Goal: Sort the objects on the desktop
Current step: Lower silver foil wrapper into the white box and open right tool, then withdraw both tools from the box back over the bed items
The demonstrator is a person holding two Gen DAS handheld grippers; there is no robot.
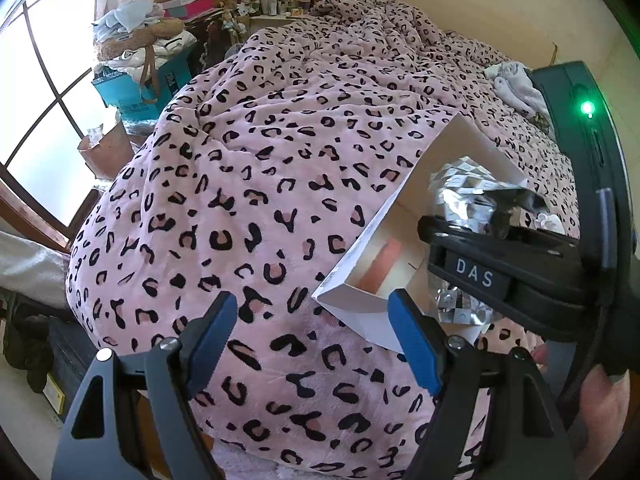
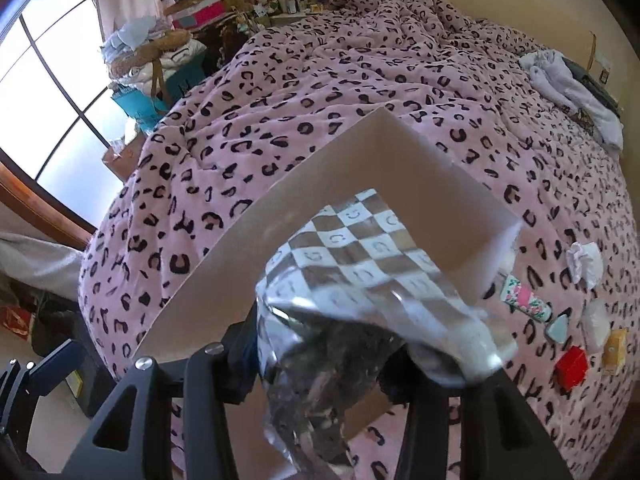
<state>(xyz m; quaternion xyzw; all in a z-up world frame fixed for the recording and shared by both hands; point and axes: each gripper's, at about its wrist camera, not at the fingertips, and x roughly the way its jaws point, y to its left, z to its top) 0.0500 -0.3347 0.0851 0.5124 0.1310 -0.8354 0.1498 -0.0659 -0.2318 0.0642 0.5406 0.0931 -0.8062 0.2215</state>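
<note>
A white cardboard box (image 1: 404,216) lies open on the pink leopard-print blanket (image 1: 260,160); a pink stick-like item (image 1: 380,264) lies inside. My right gripper (image 2: 320,360) is shut on a clear checkered plastic bag (image 2: 360,264) and holds it over the box (image 2: 240,248). In the left wrist view that bag (image 1: 464,196) hangs in the box with the right gripper's body (image 1: 500,264) above it. My left gripper (image 1: 316,332) is open and empty at the box's near corner, its right fingertip (image 1: 412,328) by the box wall.
Small items lie on the blanket to the right of the box: a floral tube (image 2: 524,300), a red box (image 2: 572,364), a yellow box (image 2: 614,346), a white scrunchie (image 2: 584,260). Clutter piles (image 1: 160,40) stand beyond the bed by the window.
</note>
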